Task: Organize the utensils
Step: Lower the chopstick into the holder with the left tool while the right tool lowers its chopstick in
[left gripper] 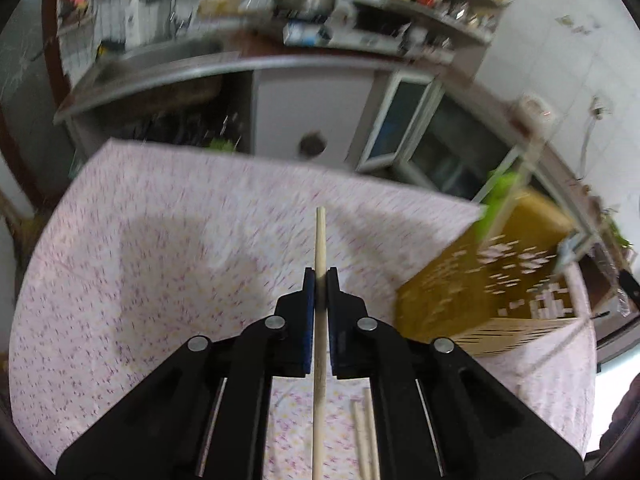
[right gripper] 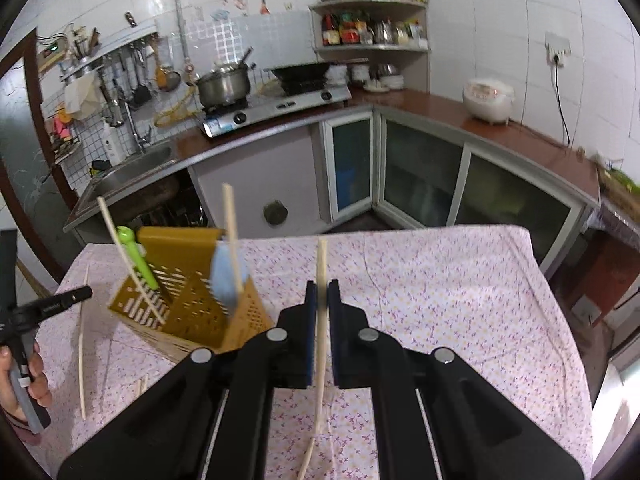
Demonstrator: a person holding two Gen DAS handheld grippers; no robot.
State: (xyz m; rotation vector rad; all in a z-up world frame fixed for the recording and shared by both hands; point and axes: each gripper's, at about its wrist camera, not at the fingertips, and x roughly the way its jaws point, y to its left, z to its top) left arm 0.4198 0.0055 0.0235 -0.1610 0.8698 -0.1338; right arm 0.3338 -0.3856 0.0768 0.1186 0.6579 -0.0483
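Left gripper, black two-finger tool with blue pads: jaws closed on one pale wooden chopstick, its tip projecting forward above the pink floral tablecloth, with two more pale wooden sticks lying on the cloth below. Right gripper, same make: jaws closed on a second pale, slightly bowed chopstick. Mustard-yellow perforated plastic utensil caddy: tilted on the cloth, holding chopsticks, a green-handled utensil and a light-blue utensil.
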